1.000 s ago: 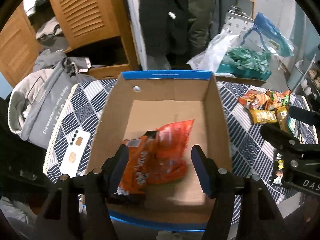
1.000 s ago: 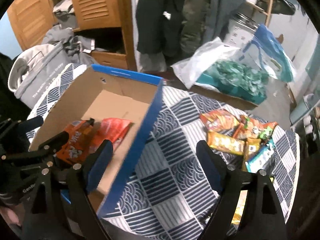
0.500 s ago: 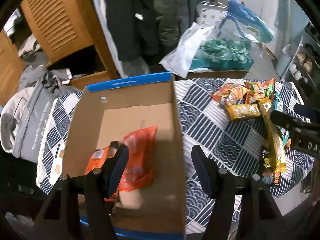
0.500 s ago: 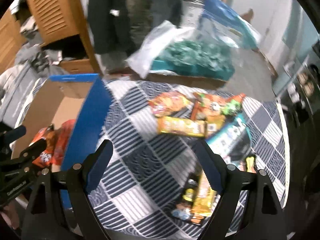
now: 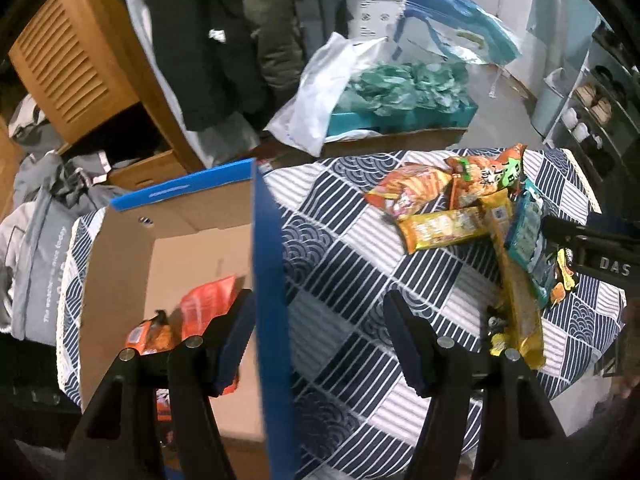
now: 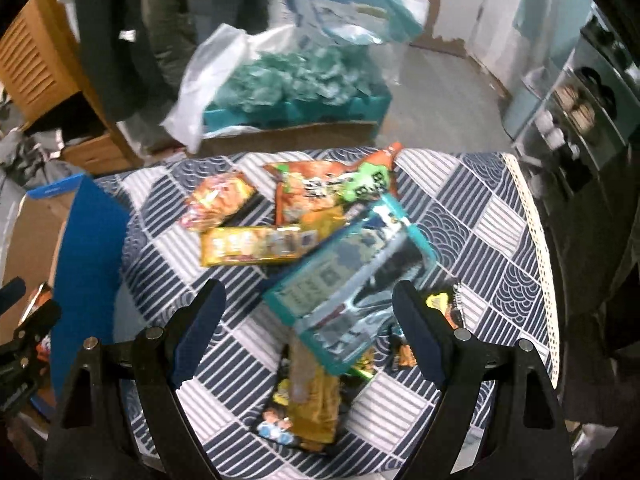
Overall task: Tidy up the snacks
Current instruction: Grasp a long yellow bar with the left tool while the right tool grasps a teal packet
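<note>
A cardboard box with blue rim (image 5: pixel 264 264) stands on the left of the table and holds two orange snack packs (image 5: pixel 204 308). My left gripper (image 5: pixel 320 340) is open and empty, straddling the box's right wall. A pile of snacks lies on the patterned cloth: an orange pack (image 6: pixel 218 204), a yellow bar (image 6: pixel 256 246), a teal pack (image 6: pixel 348 276) and a gold bar (image 6: pixel 316 396). My right gripper (image 6: pixel 308 328) is open and empty, just above the teal pack. The pile also shows in the left wrist view (image 5: pixel 472 216).
The table's right edge with lace trim (image 6: pixel 536 264) is close to the pile. Behind the table sit a white plastic bag (image 5: pixel 316 100) and a teal box of green stuff (image 5: pixel 404 96). A wooden cabinet (image 5: pixel 76 68) and grey clothes (image 5: pixel 36 224) lie at left.
Both grippers have swung right, away from the box toward the snack pile. The left one left the orange packs in the box. The right one now hovers over the teal pack.
</note>
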Motion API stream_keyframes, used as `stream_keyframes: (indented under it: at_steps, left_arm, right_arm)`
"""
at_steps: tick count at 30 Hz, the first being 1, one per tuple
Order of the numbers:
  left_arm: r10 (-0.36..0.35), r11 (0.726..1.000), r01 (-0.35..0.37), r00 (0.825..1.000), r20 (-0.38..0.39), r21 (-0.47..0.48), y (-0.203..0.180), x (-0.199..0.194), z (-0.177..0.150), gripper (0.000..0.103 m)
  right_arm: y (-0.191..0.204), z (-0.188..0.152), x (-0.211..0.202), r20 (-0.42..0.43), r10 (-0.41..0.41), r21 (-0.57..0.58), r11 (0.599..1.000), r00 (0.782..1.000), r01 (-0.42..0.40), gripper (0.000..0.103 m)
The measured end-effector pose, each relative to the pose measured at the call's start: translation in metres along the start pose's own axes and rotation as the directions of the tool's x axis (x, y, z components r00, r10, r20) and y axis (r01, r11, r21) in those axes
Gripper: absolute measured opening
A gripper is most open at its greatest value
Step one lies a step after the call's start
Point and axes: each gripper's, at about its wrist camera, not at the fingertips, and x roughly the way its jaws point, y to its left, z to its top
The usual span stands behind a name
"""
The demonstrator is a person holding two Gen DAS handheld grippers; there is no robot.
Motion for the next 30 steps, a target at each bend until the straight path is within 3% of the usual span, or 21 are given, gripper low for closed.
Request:
stream_keyframes:
  at_steps: [15, 21, 30]
  left_arm:
    - [0.027, 1.000, -0.027, 0.998, -0.060, 0.000, -0.048, 0.046, 0.031, 0.067]
    - [0.044, 0.999, -0.044, 0.995, -0.093, 0.007, -0.053, 0.062, 0.032, 0.067]
    - [0.003, 1.000, -0.001, 0.993, -0.114, 0.021, -0.075, 0.064, 0.030, 0.067]
  right_arm:
    - [-0.005, 0.026, 0.063, -0.106, -0.036, 0.033, 0.999, 0.994, 0.039, 0.084]
    - [-0.012, 0.018, 0.078, -0.145, -0.057, 0.017, 0.998, 0.988, 0.060, 0.084]
    - [-0.035, -0.014, 0.075, -0.191, -0.075, -0.027, 0.997, 0.979, 0.071, 0.085]
